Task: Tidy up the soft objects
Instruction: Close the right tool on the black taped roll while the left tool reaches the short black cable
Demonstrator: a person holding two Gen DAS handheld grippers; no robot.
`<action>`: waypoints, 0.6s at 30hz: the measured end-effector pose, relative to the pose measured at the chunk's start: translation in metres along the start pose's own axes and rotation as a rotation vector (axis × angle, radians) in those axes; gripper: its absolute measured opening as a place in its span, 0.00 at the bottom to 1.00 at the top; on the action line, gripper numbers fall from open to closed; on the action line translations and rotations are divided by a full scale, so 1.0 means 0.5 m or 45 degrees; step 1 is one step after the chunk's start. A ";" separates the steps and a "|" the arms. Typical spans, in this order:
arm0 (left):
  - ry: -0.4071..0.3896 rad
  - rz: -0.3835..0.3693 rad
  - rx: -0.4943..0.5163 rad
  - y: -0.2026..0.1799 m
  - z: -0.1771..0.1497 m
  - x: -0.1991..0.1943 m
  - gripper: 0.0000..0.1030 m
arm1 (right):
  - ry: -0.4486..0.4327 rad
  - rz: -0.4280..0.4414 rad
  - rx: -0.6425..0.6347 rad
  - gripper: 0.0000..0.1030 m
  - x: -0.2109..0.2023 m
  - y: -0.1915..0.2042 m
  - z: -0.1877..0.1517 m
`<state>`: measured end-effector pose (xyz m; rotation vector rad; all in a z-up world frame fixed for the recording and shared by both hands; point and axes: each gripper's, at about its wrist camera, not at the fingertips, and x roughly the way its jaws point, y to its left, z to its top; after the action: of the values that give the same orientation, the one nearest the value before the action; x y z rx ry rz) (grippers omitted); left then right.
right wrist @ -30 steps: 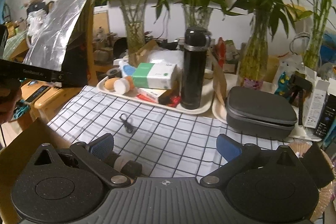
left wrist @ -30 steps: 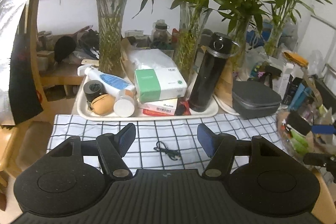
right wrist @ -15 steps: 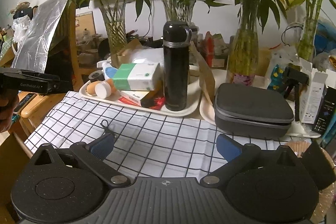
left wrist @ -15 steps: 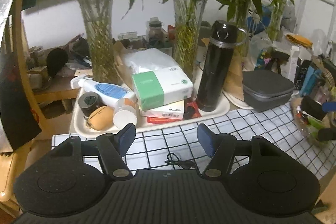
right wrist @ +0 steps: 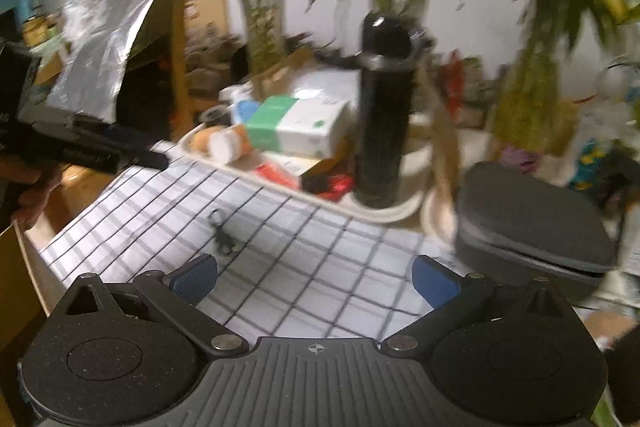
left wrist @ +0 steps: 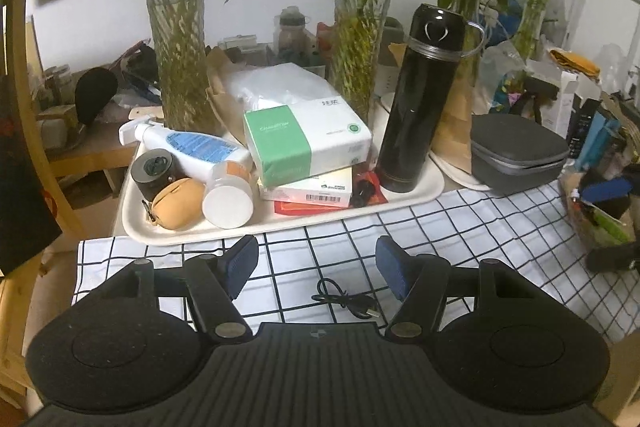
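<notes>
A green-and-white tissue pack (left wrist: 305,141) lies on a stack of boxes in a white tray (left wrist: 132,223); it also shows in the right wrist view (right wrist: 296,125). A tan soft pouch (left wrist: 179,203) lies at the tray's front left. My left gripper (left wrist: 316,259) is open and empty, low over the checked cloth (left wrist: 460,223) just in front of the tray. My right gripper (right wrist: 316,277) is open and empty over the cloth (right wrist: 320,267); its view is blurred. A black cable (left wrist: 346,301) lies on the cloth between the left fingers.
On the tray stand a black flask (left wrist: 420,99), a spray bottle (left wrist: 192,147), a white-capped jar (left wrist: 228,201) and a black roll (left wrist: 154,171). Glass vases with bamboo (left wrist: 180,39) stand behind. A grey zip case (left wrist: 518,151) sits right. The left gripper's body (right wrist: 80,151) shows at left.
The left gripper has moved closer to the tray. The right gripper has swung, so its view is blurred and the flask and tray look nearer.
</notes>
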<state>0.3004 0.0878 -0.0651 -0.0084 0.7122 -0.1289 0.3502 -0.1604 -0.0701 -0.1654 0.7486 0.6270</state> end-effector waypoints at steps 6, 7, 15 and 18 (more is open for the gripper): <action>0.055 0.008 0.025 0.002 -0.010 0.024 0.62 | 0.124 0.205 -0.088 0.90 0.076 -0.009 0.001; 0.062 0.010 0.027 0.005 -0.011 0.029 0.62 | 0.146 0.243 -0.096 0.88 0.090 -0.009 0.000; 0.126 -0.013 0.027 0.022 -0.028 0.057 0.62 | 0.293 0.508 -0.172 0.73 0.198 0.013 -0.011; 0.156 -0.030 0.025 0.022 -0.033 0.065 0.62 | 0.338 0.601 -0.220 0.70 0.226 0.033 -0.014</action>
<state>0.3155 0.0951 -0.0992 0.0097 0.8333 -0.1601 0.3998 -0.0961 -0.1509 -0.2359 1.0009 1.1357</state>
